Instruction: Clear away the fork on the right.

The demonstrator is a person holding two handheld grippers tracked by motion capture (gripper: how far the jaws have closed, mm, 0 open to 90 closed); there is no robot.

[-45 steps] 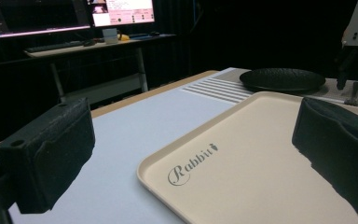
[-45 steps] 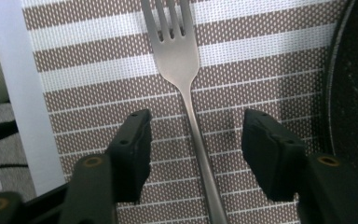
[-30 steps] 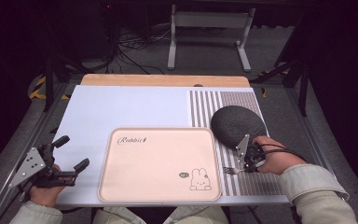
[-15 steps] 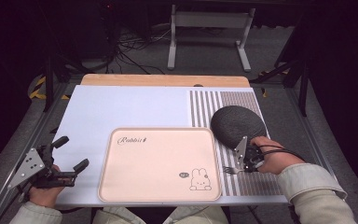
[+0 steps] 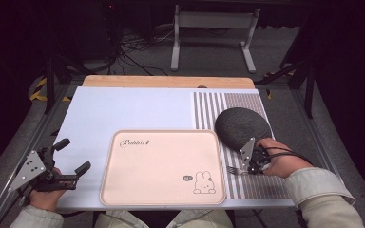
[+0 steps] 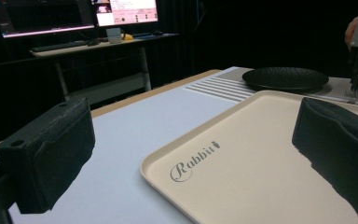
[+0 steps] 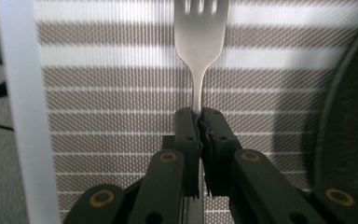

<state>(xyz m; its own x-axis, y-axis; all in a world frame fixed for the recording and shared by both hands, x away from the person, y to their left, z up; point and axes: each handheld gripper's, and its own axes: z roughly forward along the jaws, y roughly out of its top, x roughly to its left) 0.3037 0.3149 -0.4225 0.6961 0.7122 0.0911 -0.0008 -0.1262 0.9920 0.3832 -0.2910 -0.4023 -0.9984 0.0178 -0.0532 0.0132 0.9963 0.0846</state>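
From my seat, the fork (image 7: 197,56) loses its tine tips past the top edge of the right gripper view, and its handle is hidden between the closed jaws of the right gripper (image 7: 199,122). Beside the fork, the dark plate (image 7: 349,140) is cut off by that view's right edge. In the high view the fork is too small for me to make out its tines. The tray (image 6: 261,154) beside the plate runs off the left gripper view's bottom and right edges.

I work in a dark lab room. Black cables (image 5: 123,52) lie tangled on the floor past my desk (image 5: 123,109). Lit computer screens (image 6: 74,14) stand on another table far off, by a metal stand (image 5: 214,38).
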